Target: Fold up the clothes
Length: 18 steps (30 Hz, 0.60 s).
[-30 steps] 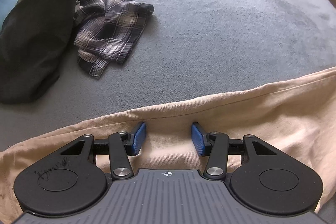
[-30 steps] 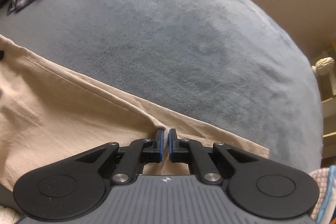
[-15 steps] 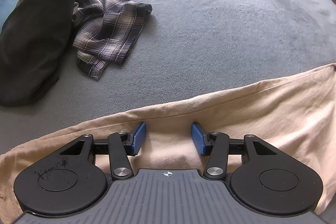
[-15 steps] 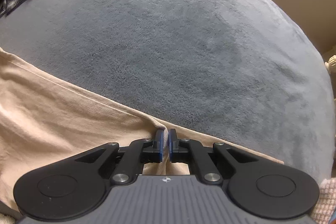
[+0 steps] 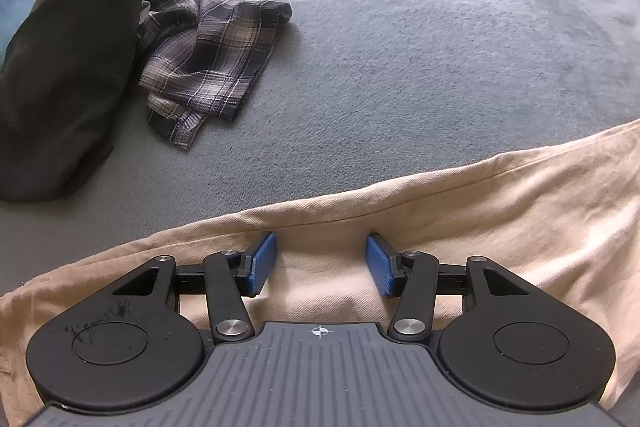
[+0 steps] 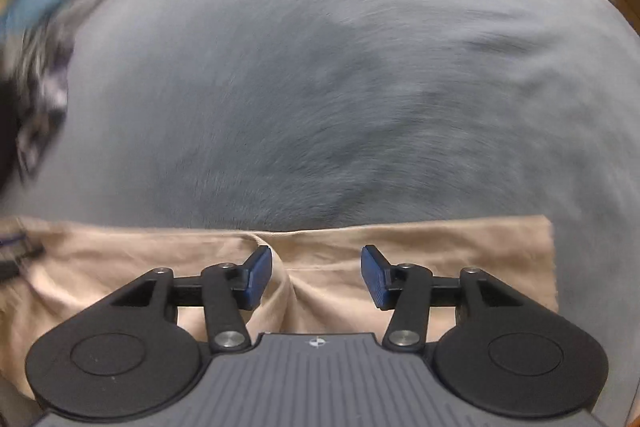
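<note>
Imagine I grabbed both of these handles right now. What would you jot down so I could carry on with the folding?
Left gripper: open, over the beige trousers, pinching nothing.
Right gripper: jaws opening, a raised crease of the beige cloth between them but not clamped.
Things: trousers lie along the near edge of the grey blanket; a crumpled plaid garment sits at the far left beside a dark pillow.
Done: trousers laid out long; how many folds they have, I cannot tell.
Left: probably finish folding the trousers, then fold the plaid garment, which looks untouched.
</note>
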{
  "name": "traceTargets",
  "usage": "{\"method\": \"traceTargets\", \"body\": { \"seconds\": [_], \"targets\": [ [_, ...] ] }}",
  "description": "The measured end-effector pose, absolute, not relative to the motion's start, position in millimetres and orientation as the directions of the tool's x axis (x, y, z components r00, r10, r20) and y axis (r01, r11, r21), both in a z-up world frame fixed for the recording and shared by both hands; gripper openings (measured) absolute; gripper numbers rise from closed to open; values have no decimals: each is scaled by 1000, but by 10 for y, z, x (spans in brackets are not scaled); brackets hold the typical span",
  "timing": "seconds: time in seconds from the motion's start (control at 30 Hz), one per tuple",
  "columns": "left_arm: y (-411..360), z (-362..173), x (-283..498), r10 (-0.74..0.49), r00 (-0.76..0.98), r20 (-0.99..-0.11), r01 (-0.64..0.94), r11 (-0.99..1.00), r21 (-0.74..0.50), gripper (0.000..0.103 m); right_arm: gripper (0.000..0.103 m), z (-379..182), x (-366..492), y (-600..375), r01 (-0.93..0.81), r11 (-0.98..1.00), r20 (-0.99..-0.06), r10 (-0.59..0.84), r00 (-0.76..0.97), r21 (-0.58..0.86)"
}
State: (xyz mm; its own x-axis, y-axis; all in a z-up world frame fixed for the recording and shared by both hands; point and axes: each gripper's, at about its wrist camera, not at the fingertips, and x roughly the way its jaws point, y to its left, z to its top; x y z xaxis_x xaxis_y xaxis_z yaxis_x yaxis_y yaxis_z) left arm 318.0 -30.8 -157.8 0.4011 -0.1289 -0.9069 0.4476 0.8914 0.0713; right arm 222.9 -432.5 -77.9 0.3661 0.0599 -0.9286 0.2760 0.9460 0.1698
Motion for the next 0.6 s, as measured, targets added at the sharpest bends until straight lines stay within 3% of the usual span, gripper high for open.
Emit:
{"method": "traceTargets", "body": {
  "seconds": [0.1, 0.17, 0.3, 0.43, 0.53, 0.6],
  "targets": [
    [-323, -1583, 3191, -120, 399, -909, 444, 893, 77, 51, 52, -595, 1984, -4201, 257, 921, -911, 186, 369, 293],
    [-326, -1581, 3195, -115, 397, -910, 439, 895, 79, 51, 51, -604, 1853, -3918, 183, 941, -921, 216, 323, 285],
    [-336, -1574, 3204, -104, 393, -914, 429, 900, 82, 52, 51, -803, 1538, -3132, -86, 992, -963, 113, 243, 95],
    [-327, -1496, 3216, -108, 394, -913, 431, 899, 80, 51, 51, -1102, 1265, -2495, -372, 922, -966, -12, 259, -111],
    [-282, -1390, 3181, -125, 416, -901, 426, 902, 71, 50, 50, -1388, 1188, -2312, -474, 853, -959, -96, 267, -217],
    [-255, -1316, 3137, -140, 425, -894, 430, 901, 63, 50, 42, -1543, 1161, -2289, -490, 830, -951, -145, 272, -266]
  ]
}}
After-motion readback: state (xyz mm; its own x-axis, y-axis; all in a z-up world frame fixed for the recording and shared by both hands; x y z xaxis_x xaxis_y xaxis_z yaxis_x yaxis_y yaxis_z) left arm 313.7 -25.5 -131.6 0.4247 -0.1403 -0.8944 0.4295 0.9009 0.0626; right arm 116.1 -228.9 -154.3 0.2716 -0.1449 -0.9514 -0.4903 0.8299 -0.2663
